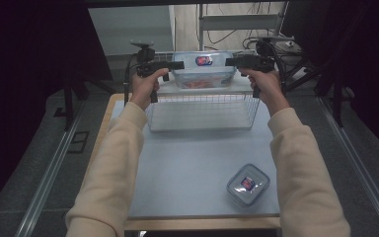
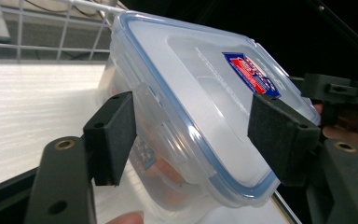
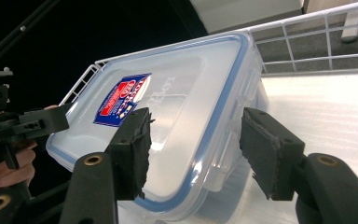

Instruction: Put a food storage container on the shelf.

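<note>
The box point(image 1: 203, 69) is flanked at each end by the spread jaws of the left gripper point(image 2: 193, 135) and right gripper point(image 3: 193, 154), no pad pressing on it. It is set on the shelf point(image 1: 246, 89) over the basket point(image 1: 202, 112), seemingly placed; withdrawal is left. Its long axis runs gripper to gripper, lid up.

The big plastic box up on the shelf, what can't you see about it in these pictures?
- What is inside the big plastic box: something orange-pink, blurred by frosted walls, high view.
- Sticker words: too small, left gripper view.
- Whether the left gripper pads touch the box: unclear.
- Same for the right gripper.
- Box's bottom: cut off by the right gripper view's lower edge.
</note>
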### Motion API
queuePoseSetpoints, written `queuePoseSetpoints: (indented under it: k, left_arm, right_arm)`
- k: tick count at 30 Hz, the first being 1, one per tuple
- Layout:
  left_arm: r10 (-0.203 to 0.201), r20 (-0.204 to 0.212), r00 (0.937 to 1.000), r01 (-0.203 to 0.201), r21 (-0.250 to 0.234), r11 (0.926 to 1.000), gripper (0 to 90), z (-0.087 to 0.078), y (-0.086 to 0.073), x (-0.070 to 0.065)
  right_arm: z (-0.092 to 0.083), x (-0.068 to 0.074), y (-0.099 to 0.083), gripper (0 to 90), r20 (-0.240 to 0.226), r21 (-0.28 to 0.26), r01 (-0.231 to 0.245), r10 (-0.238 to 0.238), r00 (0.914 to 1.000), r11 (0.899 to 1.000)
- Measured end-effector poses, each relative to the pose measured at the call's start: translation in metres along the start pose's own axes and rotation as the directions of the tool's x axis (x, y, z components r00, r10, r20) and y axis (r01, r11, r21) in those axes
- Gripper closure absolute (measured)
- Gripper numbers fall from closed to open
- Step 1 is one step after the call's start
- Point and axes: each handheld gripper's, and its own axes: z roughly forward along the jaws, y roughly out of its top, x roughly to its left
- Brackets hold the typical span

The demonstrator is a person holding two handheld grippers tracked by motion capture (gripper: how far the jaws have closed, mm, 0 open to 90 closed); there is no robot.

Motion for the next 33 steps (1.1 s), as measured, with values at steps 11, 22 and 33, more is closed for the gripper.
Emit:
queuePoseSetpoints:
  k: [11,22,33]
  left_arm:
    - [0.104,-0.021,0.9943,-0.105,-0.005,0.9945,28.8,-0.031,-0.008,-0.015]
    - [0.129,-0.001,0.9916,-0.129,-0.021,0.9914,29.3,-0.055,-0.034,-0.021]
    - [0.165,0.028,0.9859,-0.164,-0.036,0.9859,29.6,-0.072,-0.064,-0.027]
  right_arm:
    - [-0.030,0.002,-0.007,39.7,-0.031,-0.054,0.047,-0.049,0.9983,0.997]
    - [-0.050,0.002,-0.031,39.0,-0.088,-0.051,0.113,-0.118,0.9892,0.992]
    - [-0.068,-0.002,-0.057,38.3,-0.127,-0.058,0.138,-0.145,0.9813,0.989]
